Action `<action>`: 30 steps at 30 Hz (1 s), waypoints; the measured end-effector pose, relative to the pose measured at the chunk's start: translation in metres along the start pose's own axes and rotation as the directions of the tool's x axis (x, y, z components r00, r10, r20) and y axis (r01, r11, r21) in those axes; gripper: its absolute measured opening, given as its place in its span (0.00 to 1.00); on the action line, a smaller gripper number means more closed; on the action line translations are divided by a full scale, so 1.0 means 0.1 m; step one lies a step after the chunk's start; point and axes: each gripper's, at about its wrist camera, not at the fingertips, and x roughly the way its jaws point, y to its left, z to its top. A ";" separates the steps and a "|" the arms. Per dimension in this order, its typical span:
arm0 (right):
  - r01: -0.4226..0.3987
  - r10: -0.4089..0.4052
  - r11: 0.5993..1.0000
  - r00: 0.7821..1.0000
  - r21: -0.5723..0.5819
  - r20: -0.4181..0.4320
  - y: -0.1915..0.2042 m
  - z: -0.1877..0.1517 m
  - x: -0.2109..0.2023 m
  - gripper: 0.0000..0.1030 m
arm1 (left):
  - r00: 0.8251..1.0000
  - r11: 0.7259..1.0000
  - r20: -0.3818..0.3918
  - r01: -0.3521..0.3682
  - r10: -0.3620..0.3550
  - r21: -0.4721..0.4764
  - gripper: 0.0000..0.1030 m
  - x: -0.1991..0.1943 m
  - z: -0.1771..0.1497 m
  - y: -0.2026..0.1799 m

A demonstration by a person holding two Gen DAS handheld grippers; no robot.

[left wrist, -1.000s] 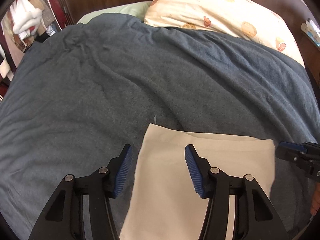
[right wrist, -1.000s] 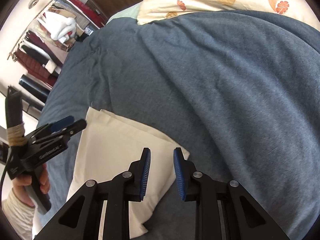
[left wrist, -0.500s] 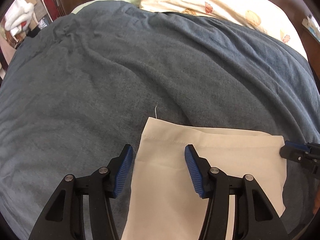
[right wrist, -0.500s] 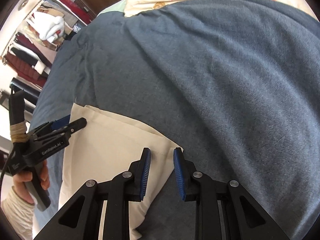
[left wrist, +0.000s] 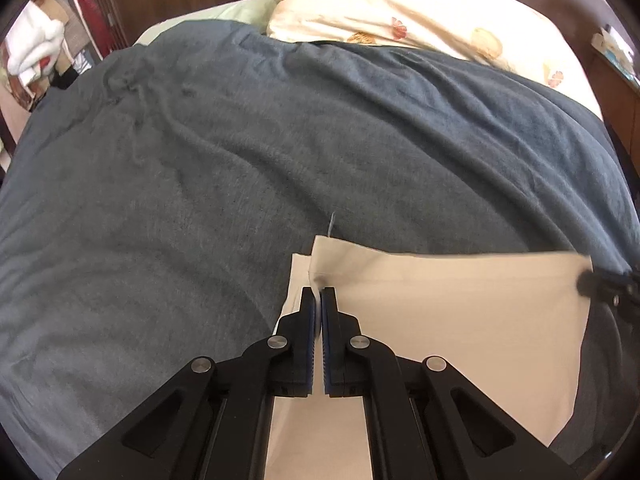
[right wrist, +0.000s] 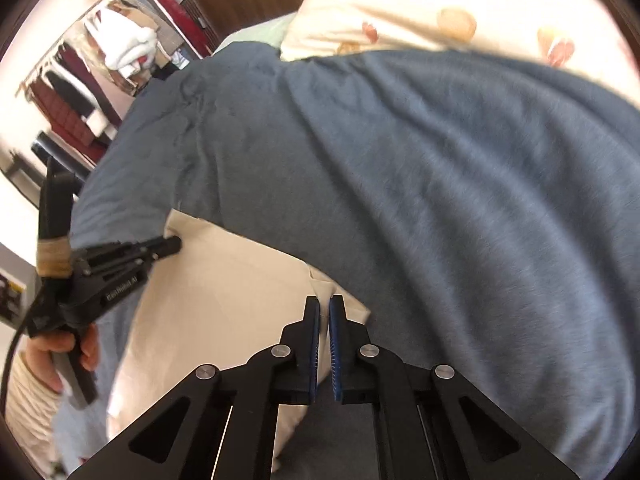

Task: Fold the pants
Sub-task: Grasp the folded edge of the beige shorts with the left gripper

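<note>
The cream pants [left wrist: 448, 316] lie partly folded on the blue blanket, also in the right wrist view [right wrist: 224, 300]. My left gripper [left wrist: 319, 294] is shut on the top layer near the pants' far left corner, which lifts off a lower layer. My right gripper [right wrist: 324, 304] is shut on the pants' far right corner. The right gripper's tip shows at the pants' right edge in the left wrist view [left wrist: 600, 282]. The left gripper shows in the right wrist view [right wrist: 160, 250], held by a hand.
The blue blanket [left wrist: 240, 152] covers the bed. A cream patterned pillow [left wrist: 420, 16] lies at the headboard. A clothes rack [right wrist: 100, 60] stands beyond the bed's left side.
Both grippers have closed on the pants' far corners; a moment ago both were open over the cloth. The top layer's left corner has lifted and shifted.
</note>
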 end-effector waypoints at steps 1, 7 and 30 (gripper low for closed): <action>0.019 -0.019 1.000 1.000 -0.013 0.000 0.01 -0.01 0.01 0.06 | 1.000 1.000 -0.005 -0.009 0.009 -0.008 0.05 0.04 0.01 0.02; 0.084 -0.083 0.996 0.994 0.004 -0.074 -0.09 -0.04 0.35 0.06 | 0.996 0.996 -0.021 -0.085 0.085 -0.024 0.03 0.18 0.03 0.16; 0.045 -0.034 0.987 0.997 0.155 -0.075 -0.20 -0.16 0.31 0.29 | 0.997 0.995 -0.066 0.045 -0.040 0.087 0.41 0.31 0.18 0.05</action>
